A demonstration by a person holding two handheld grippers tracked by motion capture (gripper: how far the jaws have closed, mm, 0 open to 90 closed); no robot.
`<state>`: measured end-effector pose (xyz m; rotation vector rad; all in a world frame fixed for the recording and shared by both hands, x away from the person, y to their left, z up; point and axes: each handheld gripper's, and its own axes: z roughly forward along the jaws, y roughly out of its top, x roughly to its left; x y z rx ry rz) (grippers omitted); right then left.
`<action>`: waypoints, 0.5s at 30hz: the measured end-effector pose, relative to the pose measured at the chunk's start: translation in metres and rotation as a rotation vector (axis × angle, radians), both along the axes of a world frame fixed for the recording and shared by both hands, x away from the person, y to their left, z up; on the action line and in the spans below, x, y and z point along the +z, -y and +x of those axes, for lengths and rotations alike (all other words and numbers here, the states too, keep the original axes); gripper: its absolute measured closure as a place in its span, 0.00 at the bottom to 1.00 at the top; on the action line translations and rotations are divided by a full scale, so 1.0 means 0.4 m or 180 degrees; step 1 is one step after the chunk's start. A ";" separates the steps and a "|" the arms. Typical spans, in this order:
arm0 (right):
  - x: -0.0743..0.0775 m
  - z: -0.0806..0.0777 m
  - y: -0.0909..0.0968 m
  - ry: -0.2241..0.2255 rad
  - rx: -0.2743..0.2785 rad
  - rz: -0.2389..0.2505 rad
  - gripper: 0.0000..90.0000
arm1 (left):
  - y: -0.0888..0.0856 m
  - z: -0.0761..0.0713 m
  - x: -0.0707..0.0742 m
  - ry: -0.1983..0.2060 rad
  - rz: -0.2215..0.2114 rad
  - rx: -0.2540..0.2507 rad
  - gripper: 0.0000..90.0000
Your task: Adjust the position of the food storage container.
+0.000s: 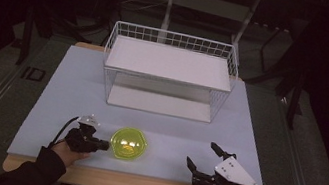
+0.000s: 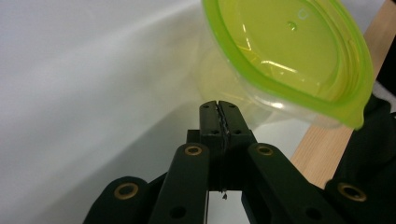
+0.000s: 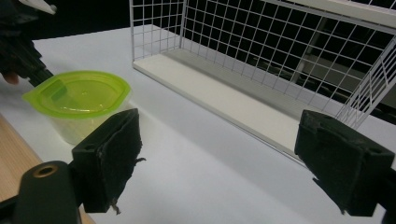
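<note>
While the clenched, empty left gripper (image 1: 104, 145) noses the lidded green container (image 1: 128, 143) near the table's (image 1: 72, 87) front edge, the right gripper (image 1: 202, 155) waits, released; grasping looks next, needing opened jaws.

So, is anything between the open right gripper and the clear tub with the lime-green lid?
Nothing visible: bare white tabletop lies between the right gripper and the clear lime-lidded tub.
</note>
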<state>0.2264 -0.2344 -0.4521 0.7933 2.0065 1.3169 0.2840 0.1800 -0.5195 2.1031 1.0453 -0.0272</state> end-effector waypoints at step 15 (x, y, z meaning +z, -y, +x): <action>0.002 -0.001 0.007 0.0001 0.0008 0.0017 0.16 | 0.093 0.060 -0.014 -0.0029 -0.0009 -0.0034 1.00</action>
